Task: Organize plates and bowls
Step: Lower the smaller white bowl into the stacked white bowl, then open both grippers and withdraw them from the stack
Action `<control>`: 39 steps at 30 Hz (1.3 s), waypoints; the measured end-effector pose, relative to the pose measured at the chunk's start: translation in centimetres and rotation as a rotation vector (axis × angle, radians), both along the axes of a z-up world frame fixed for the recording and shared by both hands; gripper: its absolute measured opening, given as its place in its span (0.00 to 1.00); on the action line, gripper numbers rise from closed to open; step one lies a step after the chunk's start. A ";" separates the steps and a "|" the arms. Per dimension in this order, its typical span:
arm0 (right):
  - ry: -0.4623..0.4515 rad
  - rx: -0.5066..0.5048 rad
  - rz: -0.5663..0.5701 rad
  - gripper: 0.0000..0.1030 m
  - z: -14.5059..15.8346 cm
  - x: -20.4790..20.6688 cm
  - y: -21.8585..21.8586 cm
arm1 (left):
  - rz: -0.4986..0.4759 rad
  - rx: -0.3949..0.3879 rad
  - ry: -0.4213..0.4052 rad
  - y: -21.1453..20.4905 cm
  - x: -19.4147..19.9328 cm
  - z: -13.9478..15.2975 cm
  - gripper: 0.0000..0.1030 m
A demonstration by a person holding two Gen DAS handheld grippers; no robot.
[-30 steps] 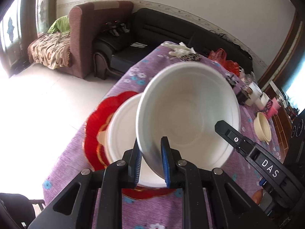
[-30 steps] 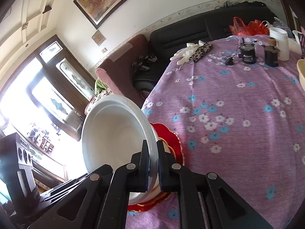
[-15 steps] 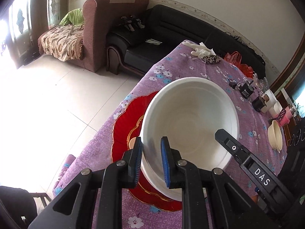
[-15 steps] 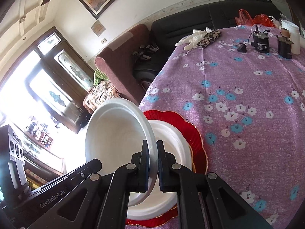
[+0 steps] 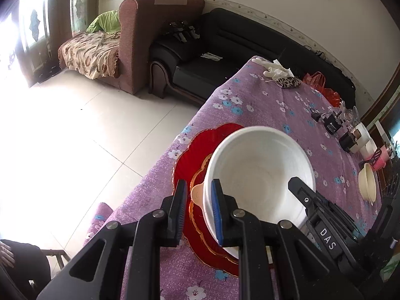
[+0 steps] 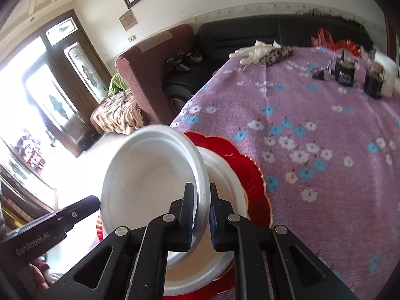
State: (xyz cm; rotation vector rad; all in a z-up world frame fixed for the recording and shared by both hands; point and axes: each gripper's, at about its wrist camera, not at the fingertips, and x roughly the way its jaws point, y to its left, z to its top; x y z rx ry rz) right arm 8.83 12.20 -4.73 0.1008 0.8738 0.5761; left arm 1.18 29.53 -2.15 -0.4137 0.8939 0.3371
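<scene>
A white foam bowl [image 5: 260,175] is tilted over a white plate [image 6: 225,175], which lies on a red, gold-edged plate [image 5: 197,150] near the table's left edge. My left gripper [image 5: 197,187] is shut on the bowl's near rim, its blue pads astride the wall. On the opposite rim is my right gripper [image 6: 200,190]. Its jaws are opening: the bowl [image 6: 155,172] still has its rim between the pads, with a thin gap on the left side. The right gripper's finger [image 5: 300,192] shows across the bowl in the left wrist view. I cannot tell whether the bowl touches the plate.
The purple flowered tablecloth [image 6: 312,125] covers the table. A small cream bowl [image 5: 367,185] sits at the right. Black boxes [image 6: 345,72], a white jar [image 5: 362,135], gloves [image 5: 275,68] and a leopard pouch [image 5: 287,82] lie at the far end. The floor drops off left of the plates.
Both grippers carried the bowl down and over the white plate, which it now mostly covers. The right jaws have parted slightly from the rim.
</scene>
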 end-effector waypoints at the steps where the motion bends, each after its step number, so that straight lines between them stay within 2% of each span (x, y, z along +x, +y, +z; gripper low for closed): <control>1: -0.018 -0.016 0.003 0.16 0.3 -0.2 0.1 | 0.006 -0.004 -0.002 0.2 -0.1 0.0 0.17; 5: -0.115 -0.088 0.002 0.26 1.7 -1.3 0.4 | 0.014 -0.003 -0.002 0.4 -0.5 0.1 0.17; 7: -0.169 -0.107 -0.008 0.27 2.8 -1.9 0.3 | 0.008 -0.007 -0.004 0.4 -0.6 0.1 0.17; 13: -0.234 -0.067 -0.038 0.31 5.5 -2.7 -1.7 | 0.003 -0.001 -0.014 -0.1 -1.1 0.7 0.17; 17: -0.209 0.003 -0.082 0.36 6.1 -2.5 -4.7 | -0.004 0.039 -0.034 -1.2 -1.6 1.7 0.22; 21: -0.174 0.045 -0.146 0.36 6.0 -1.9 -8.5 | -0.035 0.083 -0.053 -3.5 -1.8 2.7 0.36; 24: -0.151 0.068 -0.197 0.36 5.7 -1.6 -11.8 | -0.073 0.123 -0.065 -6.0 -1.6 3.2 0.40; 29: -0.120 0.086 -0.268 0.37 4.7 -1.7 -16.6 | -0.158 0.161 -0.066 -10.8 -0.7 3.0 0.41; 39: -0.058 0.074 -0.346 0.37 1.6 -1.9 -24.1 | -0.324 0.187 0.018 -20.2 2.9 -0.2 0.43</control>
